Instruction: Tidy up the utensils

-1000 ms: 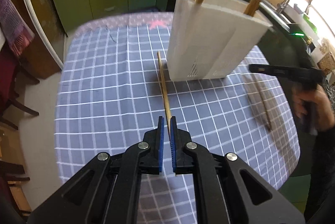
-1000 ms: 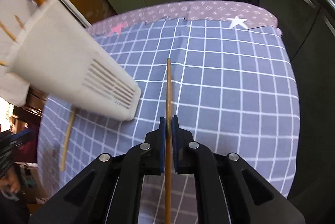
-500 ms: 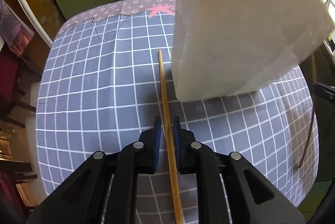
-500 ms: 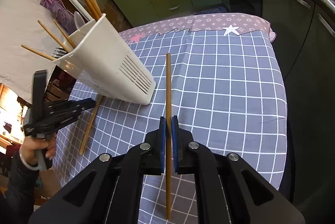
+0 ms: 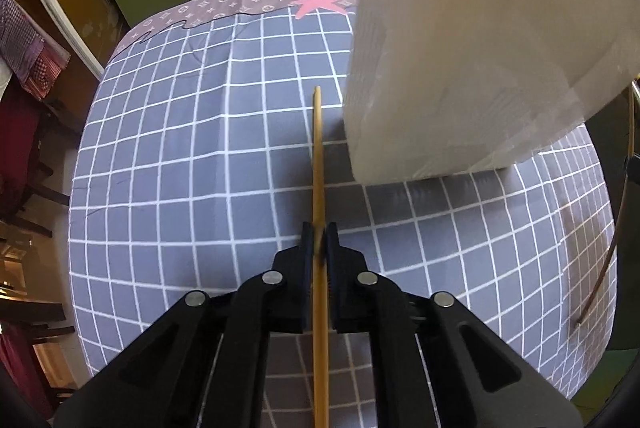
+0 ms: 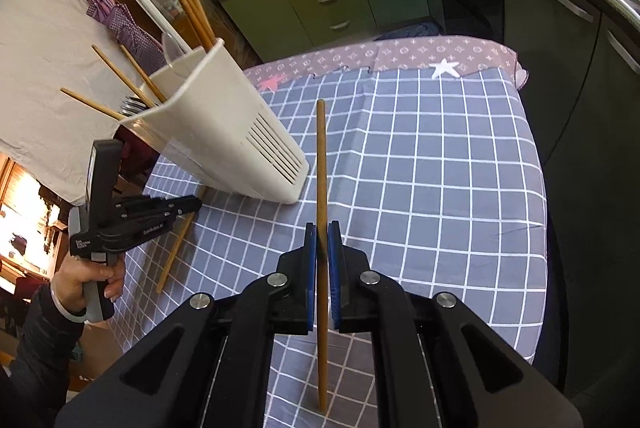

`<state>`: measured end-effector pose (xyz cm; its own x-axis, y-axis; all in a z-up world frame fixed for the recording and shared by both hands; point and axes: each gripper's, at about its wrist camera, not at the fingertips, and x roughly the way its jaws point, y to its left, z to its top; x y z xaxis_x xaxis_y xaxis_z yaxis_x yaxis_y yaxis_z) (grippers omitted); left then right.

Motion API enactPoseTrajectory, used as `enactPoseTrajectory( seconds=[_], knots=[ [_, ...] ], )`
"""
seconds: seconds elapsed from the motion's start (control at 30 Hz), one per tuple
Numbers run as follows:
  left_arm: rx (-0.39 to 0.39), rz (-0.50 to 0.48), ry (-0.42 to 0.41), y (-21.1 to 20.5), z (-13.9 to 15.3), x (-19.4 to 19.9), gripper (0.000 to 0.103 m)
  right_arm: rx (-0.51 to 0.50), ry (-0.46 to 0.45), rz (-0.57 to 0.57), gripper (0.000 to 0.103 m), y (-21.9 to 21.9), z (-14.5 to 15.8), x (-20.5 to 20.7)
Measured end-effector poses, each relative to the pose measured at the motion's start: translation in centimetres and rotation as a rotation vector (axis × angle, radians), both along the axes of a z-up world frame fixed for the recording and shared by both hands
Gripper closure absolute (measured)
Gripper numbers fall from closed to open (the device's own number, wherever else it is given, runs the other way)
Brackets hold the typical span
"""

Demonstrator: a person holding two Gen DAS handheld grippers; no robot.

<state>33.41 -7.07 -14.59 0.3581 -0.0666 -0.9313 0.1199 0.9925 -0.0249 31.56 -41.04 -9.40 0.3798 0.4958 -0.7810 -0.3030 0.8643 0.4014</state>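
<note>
Each tool is clamped tight on one thin wooden chopstick: the left tool (image 5: 319, 242) grips a chopstick (image 5: 319, 164) lying on the grey checked cloth of the desk (image 5: 160, 148), just beside the white slotted plastic utensil holder (image 6: 224, 144); the right tool (image 6: 321, 244) holds its chopstick (image 6: 321, 164) clear above the cloth. Lifting the left stick risks knocking the holder, or the thin stick pivoting between the pads.
</note>
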Motion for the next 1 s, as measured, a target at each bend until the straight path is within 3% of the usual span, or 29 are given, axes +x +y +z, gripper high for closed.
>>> enactPoseTrajectory(
  seconds=[0.23,0.4,0.57,0.83,1.0],
  knots=[
    [-0.053,0.015,-0.112,1.7,4.2,-3.1,0.096,0.004,-0.071,0.009,0.096,0.5,2.8,-1.5],
    [-0.068,0.008,-0.236,2.6,8.6,-6.0,0.096,-0.029,-0.137,0.019,0.096,1.2,4.8,-2.8],
    [-0.045,-0.016,-0.327,2.7,11.3,-8.6,0.096,-0.062,-0.190,0.012,0.096,1.9,6.3,-3.6],
    [-0.039,-0.051,-0.356,3.0,12.3,-10.3,0.096,-0.110,-0.218,0.014,0.096,3.1,7.3,-3.8],
    [-0.040,-0.062,-0.352,3.0,12.3,-10.5,0.096,-0.113,-0.265,0.011,0.096,3.7,9.6,-4.3]
  ],
)
